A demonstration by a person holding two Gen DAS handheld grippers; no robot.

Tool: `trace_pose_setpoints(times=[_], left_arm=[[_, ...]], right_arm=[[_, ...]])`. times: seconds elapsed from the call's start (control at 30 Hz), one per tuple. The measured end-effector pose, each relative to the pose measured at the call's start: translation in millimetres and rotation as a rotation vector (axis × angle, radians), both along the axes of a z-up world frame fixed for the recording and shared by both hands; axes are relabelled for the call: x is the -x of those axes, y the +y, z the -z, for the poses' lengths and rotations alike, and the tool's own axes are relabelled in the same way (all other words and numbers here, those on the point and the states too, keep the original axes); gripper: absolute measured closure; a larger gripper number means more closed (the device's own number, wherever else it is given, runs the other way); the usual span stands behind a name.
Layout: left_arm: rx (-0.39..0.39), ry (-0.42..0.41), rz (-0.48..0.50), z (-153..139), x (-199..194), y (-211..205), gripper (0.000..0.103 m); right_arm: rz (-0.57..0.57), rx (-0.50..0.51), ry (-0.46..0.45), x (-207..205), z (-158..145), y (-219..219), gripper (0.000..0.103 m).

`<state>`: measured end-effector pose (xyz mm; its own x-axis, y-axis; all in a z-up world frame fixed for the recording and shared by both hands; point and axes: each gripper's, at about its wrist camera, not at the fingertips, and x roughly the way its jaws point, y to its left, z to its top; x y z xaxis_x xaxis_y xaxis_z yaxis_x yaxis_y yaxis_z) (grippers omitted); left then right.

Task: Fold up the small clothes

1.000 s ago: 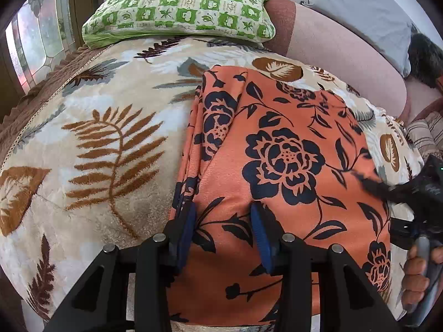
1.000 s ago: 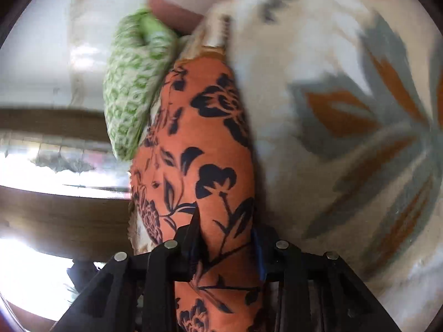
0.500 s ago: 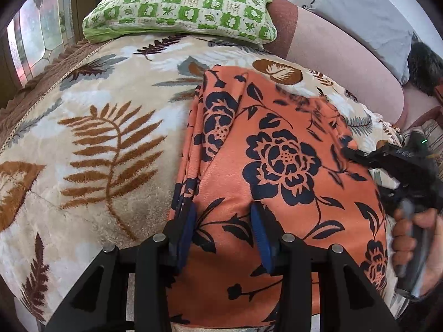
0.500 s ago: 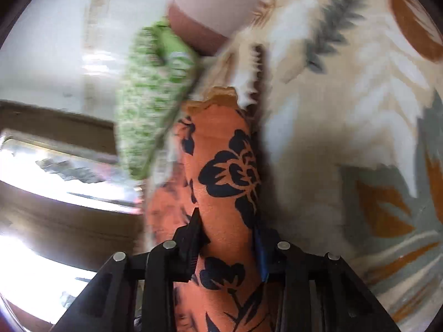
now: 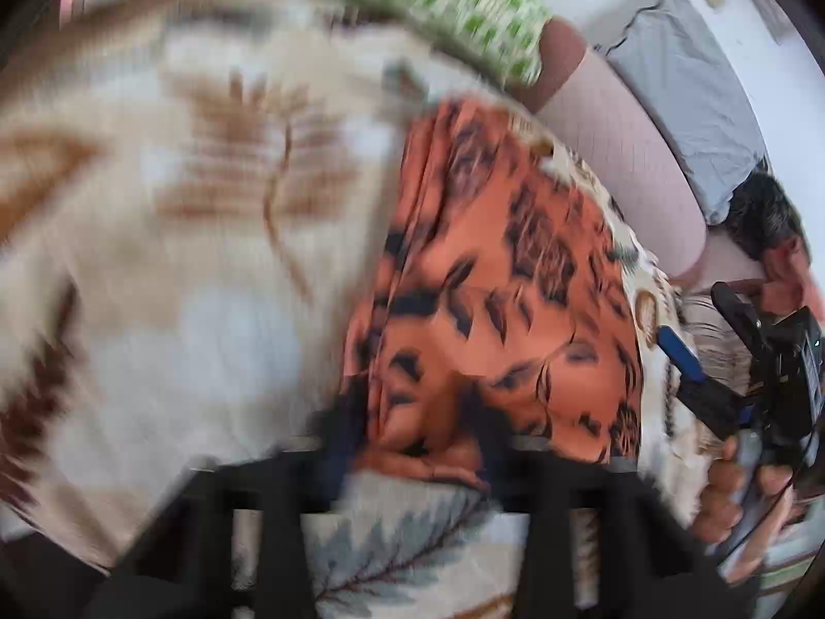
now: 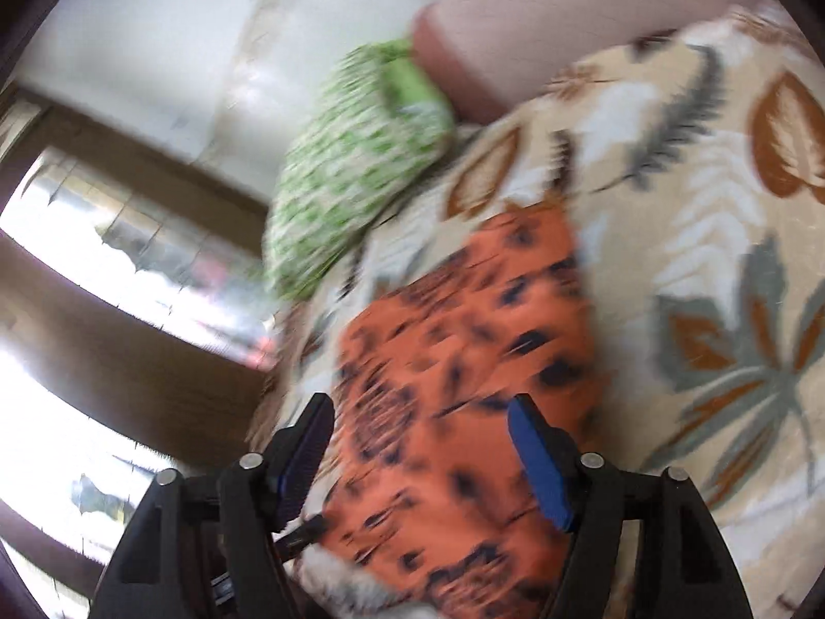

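Note:
The orange cloth with dark flowers (image 5: 490, 283) lies folded on the leaf-patterned blanket (image 5: 180, 283). My left gripper (image 5: 412, 443) sits at the cloth's near edge. Its jaws are closing, and a bunched, raised fold of the cloth is pinched between them, though the picture is blurred. My right gripper (image 6: 420, 412) hangs above the cloth (image 6: 464, 335). Its jaws are opening, the blue pads stand wide apart, and nothing is between them. The left wrist view also shows that gripper (image 5: 696, 320) off the cloth's right side, held by a hand.
A green patterned pillow (image 5: 454, 15) lies at the blanket's far end beside a pink bolster (image 5: 619, 155). A grey pillow (image 5: 686, 87) and a person's head (image 5: 763, 216) are at the far right. A bright window (image 6: 103, 237) is on the left.
The right gripper let go of the cloth's folded edge, opened wide and rose. The left gripper's jaws narrowed on the near edge and its view swung sideways, blurring.

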<state>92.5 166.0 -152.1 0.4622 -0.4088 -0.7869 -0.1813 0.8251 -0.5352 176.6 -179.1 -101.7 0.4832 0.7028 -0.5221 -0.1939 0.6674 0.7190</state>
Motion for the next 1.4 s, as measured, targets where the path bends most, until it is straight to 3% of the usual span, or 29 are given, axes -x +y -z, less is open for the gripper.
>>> trace_pose_setpoints(times=[0.1,0.2,0.33,0.4,0.47,0.57,0.67,0.73,0.83,0.93,1.07,1.13,1.17,1.23,1.3,1.4], left_arm=[[0.071,-0.001,-0.026,2.1,3.8,9.5,0.083],[0.048,-0.021,-0.012,-6.0,8.8,8.2,0.086],[0.043,0.012,-0.016,11.3,7.9,9.6,0.084],[-0.002,0.004,0.019,-2.9,2.9,4.8,0.08],[-0.057,-0.045,0.047,-22.1,2.0,0.5,0.059],[-0.066,-0.173,0.047,-53.9,-12.3,6.4,0.039],[-0.042,-0.205,0.061,-61.2,-58.9,12.5,0.038],[0.004,-0.153,0.085,-47.3,-102.9,12.3,0.038],[-0.015,-0.063,0.129,-18.8,-143.9,-0.6,0.039],[-0.01,-0.045,0.149,-0.2,-155.6,0.8,0.075],[0.194,-0.036,0.065,32.5,-145.5,32.6,0.077],[0.23,-0.03,0.061,34.3,-144.5,36.8,0.077],[0.205,-0.023,0.068,29.7,-145.1,34.3,0.075],[0.03,-0.048,0.113,0.9,-143.9,17.1,0.074],[-0.092,-0.116,0.152,-25.6,-133.4,1.7,0.075],[-0.128,-0.206,0.203,-47.9,-106.7,-9.6,0.072]], right_arm=[[-0.044,0.085,0.087,-1.0,26.2,16.5,0.025],[-0.044,0.124,0.066,3.1,29.8,20.2,0.025],[-0.054,0.122,0.083,-1.2,36.9,20.9,0.025],[-0.055,0.115,0.09,-2.4,34.8,20.4,0.025],[-0.06,0.108,0.098,-6.3,25.4,18.8,0.025],[-0.064,0.057,0.057,-15.1,9.6,17.4,0.025],[-0.05,0.033,0.081,-28.8,14.9,13.1,0.021],[-0.05,0.029,0.13,-34.5,28.7,13.7,0.021],[-0.06,-0.011,0.121,-31.4,39.3,10.3,0.021],[-0.064,-0.037,0.119,-31.5,43.2,6.7,0.021],[-0.086,-0.109,0.138,-35.3,52.1,-1.2,0.021],[-0.085,-0.103,0.143,-36.2,52.2,-0.1,0.021],[-0.083,-0.089,0.143,-36.7,50.5,2.7,0.021],[-0.082,-0.066,0.145,-36.5,46.4,5.3,0.021],[-0.08,-0.053,0.144,-34.8,40.2,5.0,0.021],[-0.057,-0.104,0.132,-27.3,30.1,-1.5,0.021]])
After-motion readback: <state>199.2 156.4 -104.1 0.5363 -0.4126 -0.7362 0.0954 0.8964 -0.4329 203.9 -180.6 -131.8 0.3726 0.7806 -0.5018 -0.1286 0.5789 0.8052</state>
